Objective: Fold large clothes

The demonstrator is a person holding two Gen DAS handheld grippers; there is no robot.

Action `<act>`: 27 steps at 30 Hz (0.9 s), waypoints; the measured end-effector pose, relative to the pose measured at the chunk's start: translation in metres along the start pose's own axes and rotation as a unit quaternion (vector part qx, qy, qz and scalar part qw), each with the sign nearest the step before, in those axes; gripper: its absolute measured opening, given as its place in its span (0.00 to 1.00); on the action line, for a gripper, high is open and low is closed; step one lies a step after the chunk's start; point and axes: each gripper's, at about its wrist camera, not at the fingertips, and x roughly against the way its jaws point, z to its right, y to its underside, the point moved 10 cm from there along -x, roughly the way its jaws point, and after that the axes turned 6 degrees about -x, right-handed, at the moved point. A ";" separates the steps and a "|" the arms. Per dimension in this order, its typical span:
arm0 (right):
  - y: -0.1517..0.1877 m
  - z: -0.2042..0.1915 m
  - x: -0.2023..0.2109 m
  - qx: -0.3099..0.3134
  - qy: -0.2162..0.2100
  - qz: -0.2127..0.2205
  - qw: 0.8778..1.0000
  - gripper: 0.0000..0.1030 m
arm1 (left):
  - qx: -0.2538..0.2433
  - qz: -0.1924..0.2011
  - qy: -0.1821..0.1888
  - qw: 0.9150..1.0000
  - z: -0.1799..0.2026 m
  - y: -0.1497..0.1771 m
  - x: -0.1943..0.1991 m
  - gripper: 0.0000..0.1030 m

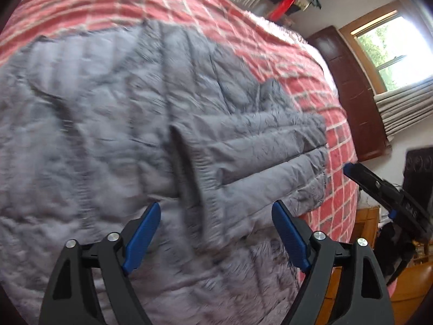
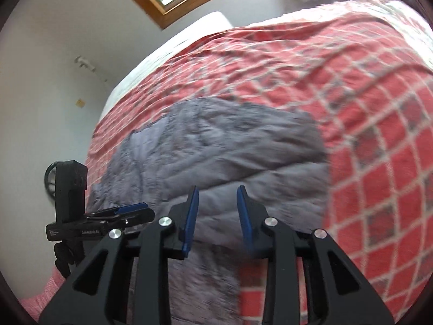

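A grey quilted jacket (image 1: 121,108) lies spread on a bed with a red checked cover (image 1: 189,8). A sleeve or flap is folded across it towards the right edge. My left gripper (image 1: 216,205) hovers over the jacket's near part, its blue pads wide apart with nothing between them. The right gripper's blue tip (image 1: 349,169) shows at the bed's right edge. In the right wrist view, my right gripper (image 2: 217,189) is over the jacket (image 2: 216,140), its pads a narrow gap apart and pressing on nothing. The left gripper (image 2: 130,208) is seen side-on at the left.
The red cover (image 2: 379,135) reaches far beyond the jacket. A window (image 1: 392,48), a dark wooden panel (image 1: 351,94) and wooden furniture (image 1: 365,222) stand to the right of the bed. A white wall (image 2: 40,81) lies beyond the bed's far side.
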 end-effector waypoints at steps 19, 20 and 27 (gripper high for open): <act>0.002 0.008 -0.020 -0.010 -0.015 -0.016 1.000 0.29 | 0.036 0.187 -0.139 0.972 -0.081 -0.019 0.169 0.05; 0.002 0.001 -0.025 -0.004 -0.019 -0.021 1.000 0.29 | 0.045 0.189 -0.152 0.969 -0.095 -0.016 0.177 0.05; 0.004 -0.065 -0.071 0.041 -0.060 -0.066 0.995 0.29 | 0.103 0.180 -0.198 0.958 -0.172 0.005 0.192 0.05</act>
